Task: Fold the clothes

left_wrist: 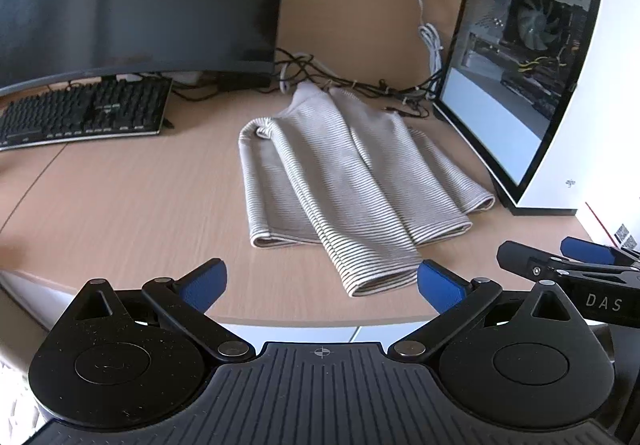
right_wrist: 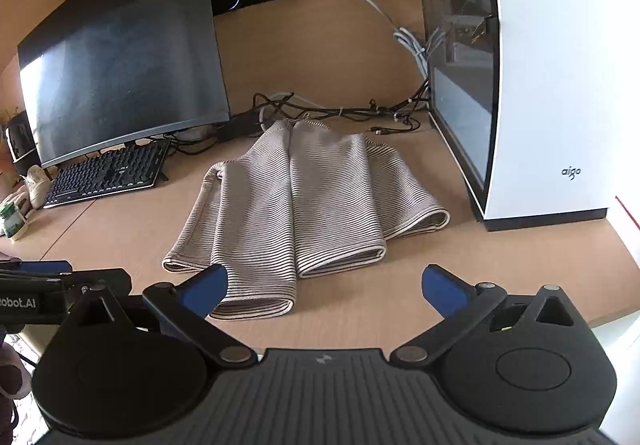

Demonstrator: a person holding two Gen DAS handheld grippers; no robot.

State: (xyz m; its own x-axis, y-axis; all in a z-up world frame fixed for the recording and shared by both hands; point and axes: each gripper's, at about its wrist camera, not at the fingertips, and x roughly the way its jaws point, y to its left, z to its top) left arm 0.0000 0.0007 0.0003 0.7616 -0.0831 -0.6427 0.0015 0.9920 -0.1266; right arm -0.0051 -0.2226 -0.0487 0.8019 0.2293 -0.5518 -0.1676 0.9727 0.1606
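Observation:
A beige striped sweater point(left_wrist: 340, 181) lies on the wooden desk point(left_wrist: 120, 205), with both sleeves folded in over its body and pointing toward me. It also shows in the right wrist view point(right_wrist: 296, 209). My left gripper point(left_wrist: 322, 285) is open and empty, just short of the near sleeve cuff at the desk's front edge. My right gripper point(right_wrist: 324, 291) is open and empty, near the same cuff. The right gripper also shows at the right in the left wrist view point(left_wrist: 560, 265). The left gripper shows at the left in the right wrist view point(right_wrist: 60, 277).
A dark curved monitor point(left_wrist: 136, 1) and a black keyboard point(left_wrist: 80, 113) stand at the back left. A white PC case point(left_wrist: 560, 85) with a glass side stands at the right, close to the sweater. Tangled cables point(left_wrist: 360, 85) lie behind the sweater.

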